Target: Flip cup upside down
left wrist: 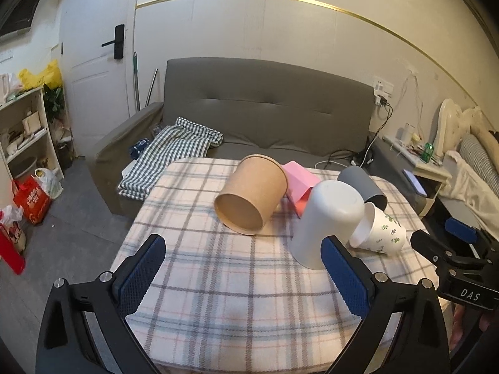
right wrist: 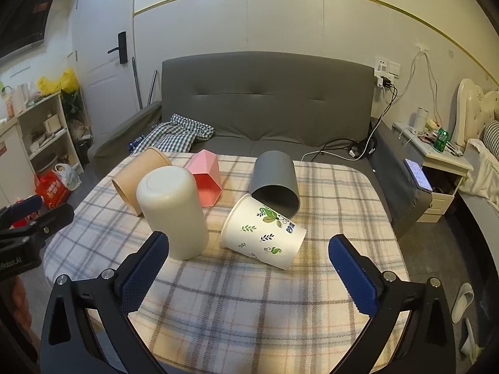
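Note:
Several cups sit on a plaid-covered table (left wrist: 218, 296) (right wrist: 249, 305). A plain white cup (left wrist: 327, 218) (right wrist: 173, 208) stands upside down. A brown paper cup (left wrist: 252, 194) (right wrist: 137, 177), a pink cup (left wrist: 299, 187) (right wrist: 207, 180), a grey cup (left wrist: 365, 187) (right wrist: 276, 180) and a leaf-printed white cup (left wrist: 383, 230) (right wrist: 265, 233) lie on their sides. My left gripper (left wrist: 246, 277) is open and empty, just in front of the white cup. My right gripper (right wrist: 249, 271) is open and empty, in front of the leaf-printed cup.
A grey sofa (left wrist: 265, 109) (right wrist: 265, 99) with a checked cloth (left wrist: 174, 152) stands behind the table. A shelf (left wrist: 25, 131) and bags are at the left. A nightstand (right wrist: 443, 168) and bed are at the right. Slippers (right wrist: 464, 302) lie on the floor.

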`<state>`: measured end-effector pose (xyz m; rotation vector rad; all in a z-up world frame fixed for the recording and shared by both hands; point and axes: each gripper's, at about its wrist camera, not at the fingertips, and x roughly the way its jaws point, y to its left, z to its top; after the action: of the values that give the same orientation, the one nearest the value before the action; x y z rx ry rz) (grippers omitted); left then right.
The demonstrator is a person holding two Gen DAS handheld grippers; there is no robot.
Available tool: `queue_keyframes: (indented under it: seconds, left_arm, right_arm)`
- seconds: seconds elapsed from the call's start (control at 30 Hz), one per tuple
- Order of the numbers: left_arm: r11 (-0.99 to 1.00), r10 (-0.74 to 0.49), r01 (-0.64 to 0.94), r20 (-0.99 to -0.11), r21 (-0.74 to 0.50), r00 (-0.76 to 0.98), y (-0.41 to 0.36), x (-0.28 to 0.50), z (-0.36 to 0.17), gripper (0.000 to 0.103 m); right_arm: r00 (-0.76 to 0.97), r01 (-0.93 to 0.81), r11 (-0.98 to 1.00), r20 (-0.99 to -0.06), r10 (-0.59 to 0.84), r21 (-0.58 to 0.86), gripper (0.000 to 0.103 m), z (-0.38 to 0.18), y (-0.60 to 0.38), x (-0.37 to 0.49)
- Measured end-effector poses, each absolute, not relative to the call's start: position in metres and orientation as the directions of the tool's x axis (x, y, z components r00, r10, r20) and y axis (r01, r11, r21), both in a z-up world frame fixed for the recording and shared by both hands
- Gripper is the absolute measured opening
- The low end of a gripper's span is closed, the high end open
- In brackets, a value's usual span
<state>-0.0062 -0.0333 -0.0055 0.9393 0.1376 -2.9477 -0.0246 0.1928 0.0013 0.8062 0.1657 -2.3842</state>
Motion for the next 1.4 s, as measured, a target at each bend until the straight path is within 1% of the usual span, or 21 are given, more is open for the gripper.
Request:
queue_keyframes:
  seconds: [0.23, 0.37, 0.9, 1.03, 1.4]
  left_arm:
    - [-0.996, -0.039, 0.077, -0.597, -0.038, -0.801, -0.03, -0.01, -0.008, 0.103]
    - [-0.996, -0.021, 0.065, -0.59, -0.054, -0.807, -0.031, -0.009, -0.008, 0.103]
    - [-0.998, -0.027, 0.053, -0.581, -0.029, -0.814, -0.022, -0.01, -0.008, 0.103]
    - [-0.998, -0.016, 0.046, -0.569, -0.039, -0.822, -0.022, -0.007, -0.007, 0.103]
    - [-0.998, -0.007, 0.045, -0.576, -0.052, -0.817, -0.024, -0.008, -0.008, 0.103]
  right_arm:
    - [-0.64, 0.572, -0.816, -0.576, -0.509, 0.087, 0.103, -0.001, 0.194, -0.03]
    - [-0.646, 0.57, -0.817, -0.568, -0.51, 0.086, 0.103, 0.0, 0.194, -0.031]
    - [-0.639, 0.574, -0.814, -0.571, -0.515, 0.091, 0.103, -0.005, 0.19, -0.033]
    - [-0.637, 0.576, -0.813, -0.573, -0.515, 0.09, 0.103, -0.005, 0.19, -0.033]
    - [-0.634, 0.58, -0.81, -0.575, -0.517, 0.088, 0.103, -0.007, 0.189, -0.031]
